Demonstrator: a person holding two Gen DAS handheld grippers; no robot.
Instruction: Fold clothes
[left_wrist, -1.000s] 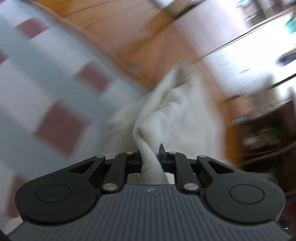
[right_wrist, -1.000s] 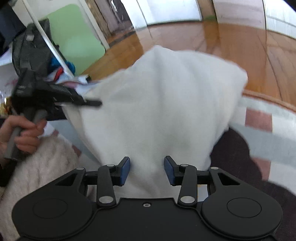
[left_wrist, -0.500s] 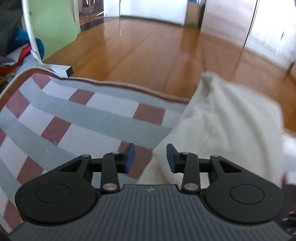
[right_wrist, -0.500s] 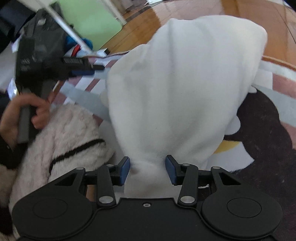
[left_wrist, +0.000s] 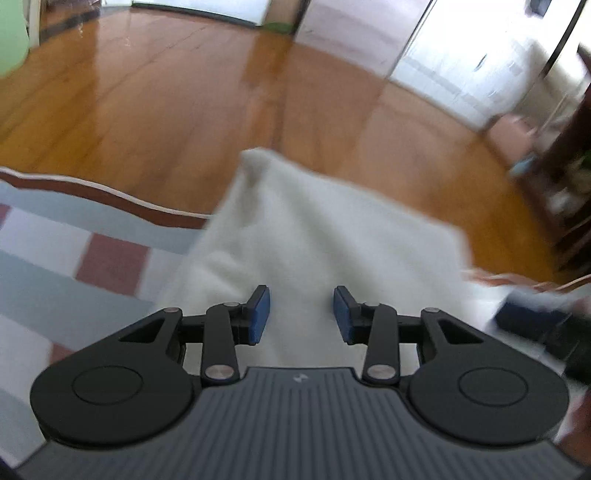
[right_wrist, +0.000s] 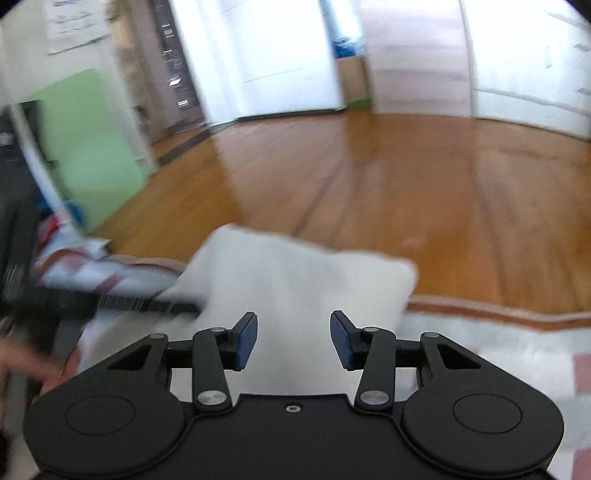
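Note:
A white fleecy garment (left_wrist: 317, 236) lies folded on a checked rug (left_wrist: 74, 258) at the rug's far edge. My left gripper (left_wrist: 301, 314) is open just above its near part, with nothing between its blue pads. In the right wrist view the same garment (right_wrist: 295, 273) lies ahead, and my right gripper (right_wrist: 292, 339) is open over its near side, empty. The left gripper shows there as a dark blurred bar (right_wrist: 110, 304) at the garment's left edge.
Polished wooden floor (left_wrist: 184, 92) stretches beyond the rug's brown border (left_wrist: 92, 192). A green panel (right_wrist: 85, 147) and a white pole (right_wrist: 40, 173) with a heap of coloured things stand at the left. Dark furniture (left_wrist: 569, 177) stands at the right.
My left gripper let go of the garment and opened. The garment dropped from hanging to lying on the rug. Both grippers now stay open above it, and both views have tilted up towards the floor.

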